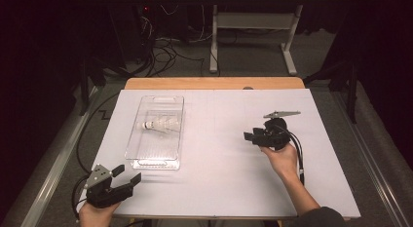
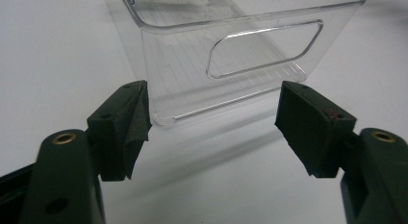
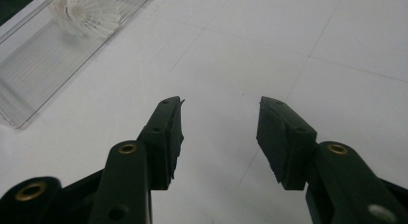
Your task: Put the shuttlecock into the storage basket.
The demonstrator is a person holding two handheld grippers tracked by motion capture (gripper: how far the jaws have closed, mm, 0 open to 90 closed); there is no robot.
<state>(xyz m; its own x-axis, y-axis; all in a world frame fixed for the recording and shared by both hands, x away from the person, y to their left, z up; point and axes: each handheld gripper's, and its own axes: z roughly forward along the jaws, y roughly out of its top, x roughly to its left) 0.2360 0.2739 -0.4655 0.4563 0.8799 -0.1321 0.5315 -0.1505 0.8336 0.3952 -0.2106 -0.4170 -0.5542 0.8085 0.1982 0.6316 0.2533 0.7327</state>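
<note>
On a white table seen from above, a clear bin lies left of centre, long side running away from the person. Inside the bin, toward its far half, a white shuttlecock lies on its side. Both grippers are empty. At the near left corner, the left gripper points at the bin's near end, jaws spread wide with nothing between them; its own view shows that end wall and handle cut-out just ahead. Well apart on the right, the right gripper hovers over bare table, aimed left toward the bin, jaws also spread and empty. Judging by this, the shuttlecock is already stowed; little seems left, unless the bin itself is to be moved.
</note>
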